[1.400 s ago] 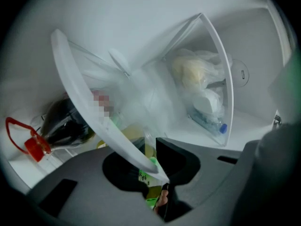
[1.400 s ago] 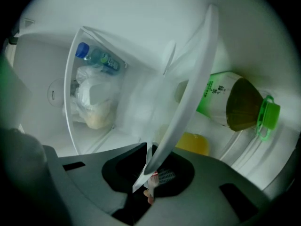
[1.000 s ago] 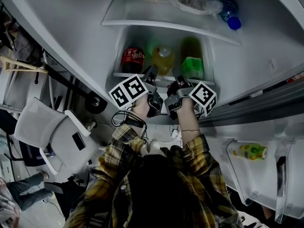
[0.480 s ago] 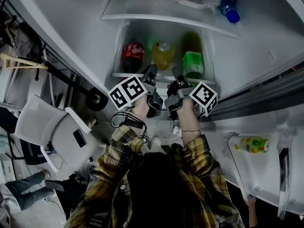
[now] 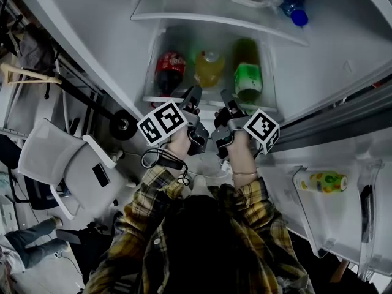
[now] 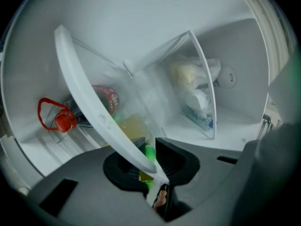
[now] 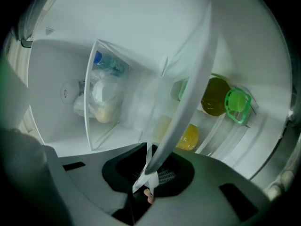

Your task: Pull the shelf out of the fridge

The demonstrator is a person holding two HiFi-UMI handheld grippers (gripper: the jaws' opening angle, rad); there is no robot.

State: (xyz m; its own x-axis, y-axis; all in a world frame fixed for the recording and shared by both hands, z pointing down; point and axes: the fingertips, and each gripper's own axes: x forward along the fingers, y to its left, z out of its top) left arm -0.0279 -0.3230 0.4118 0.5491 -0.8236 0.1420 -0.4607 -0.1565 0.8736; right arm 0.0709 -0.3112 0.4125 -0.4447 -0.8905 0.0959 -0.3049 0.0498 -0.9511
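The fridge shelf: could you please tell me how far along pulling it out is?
Done: left gripper and right gripper grip the shelf by its white front rim. In hand: the pull. Left: it sits inside the fridge, not yet drawn clear.

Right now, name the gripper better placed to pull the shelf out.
Neither clearly: left gripper and right gripper both clamp the shelf at its front edge, side by side near its middle. Pull with both.

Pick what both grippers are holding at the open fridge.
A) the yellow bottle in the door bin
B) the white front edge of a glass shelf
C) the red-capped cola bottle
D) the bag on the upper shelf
B: the left gripper and the right gripper each have the white edge of the shelf clamped between their fingers.
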